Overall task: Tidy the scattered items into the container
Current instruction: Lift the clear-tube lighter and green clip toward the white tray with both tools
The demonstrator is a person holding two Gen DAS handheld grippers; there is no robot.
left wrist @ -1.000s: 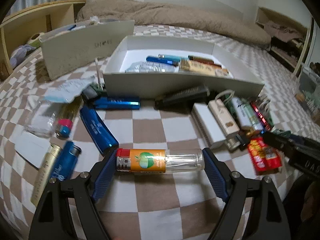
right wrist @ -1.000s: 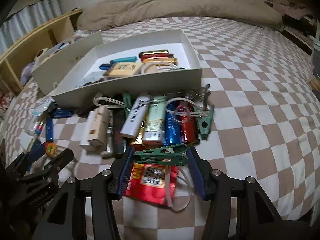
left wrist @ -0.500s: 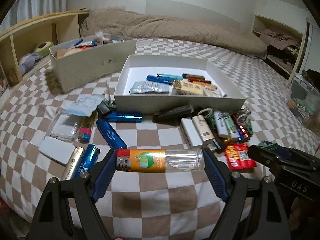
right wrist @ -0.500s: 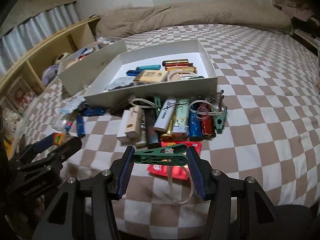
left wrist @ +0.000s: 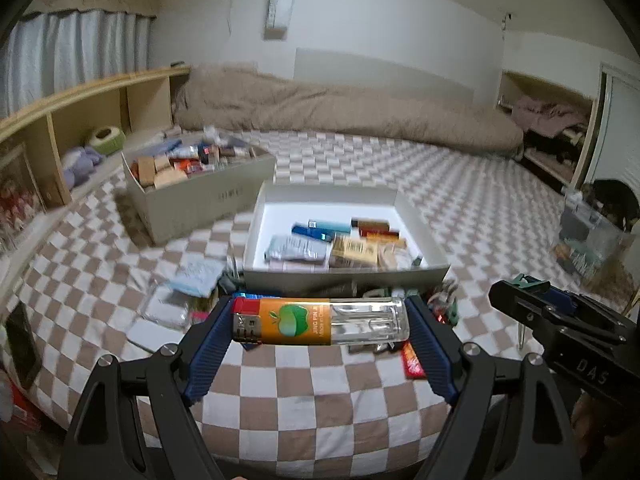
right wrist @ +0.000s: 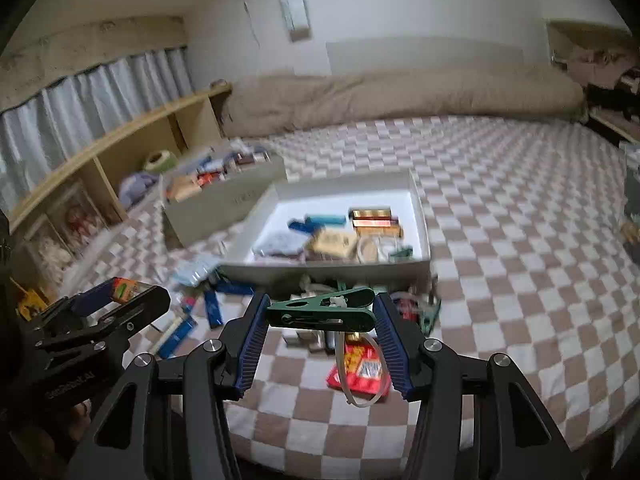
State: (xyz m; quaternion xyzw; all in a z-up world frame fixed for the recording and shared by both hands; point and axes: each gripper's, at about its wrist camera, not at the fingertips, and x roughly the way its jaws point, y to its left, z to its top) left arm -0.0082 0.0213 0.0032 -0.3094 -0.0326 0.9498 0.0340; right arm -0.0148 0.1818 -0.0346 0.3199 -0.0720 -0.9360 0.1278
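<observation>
My left gripper [left wrist: 320,322] is shut on a clear lighter with an orange apple label and a red cap [left wrist: 320,321], held crosswise well above the checked bedspread. My right gripper [right wrist: 320,312] is shut on a green clothes peg [right wrist: 320,311], from which a white loop of cord [right wrist: 362,376] hangs. Ahead of both lies the shallow white box [left wrist: 346,272] [right wrist: 326,268] holding lighters and packets. More scattered lighters and small items [right wrist: 208,308] lie on the bed in front of the box. The right gripper [left wrist: 532,292] shows at the right edge of the left wrist view.
A grey open box full of small goods [left wrist: 200,188] stands left of the white box. A red packet [right wrist: 362,368] lies on the bed below the peg. A wooden shelf unit [left wrist: 80,120] runs along the left, a rolled brown duvet [left wrist: 340,108] across the back.
Both grippers have risen high above the bed, carrying the lighter and the peg; the view now takes in the whole bed and the wall. Neither grip has changed.
</observation>
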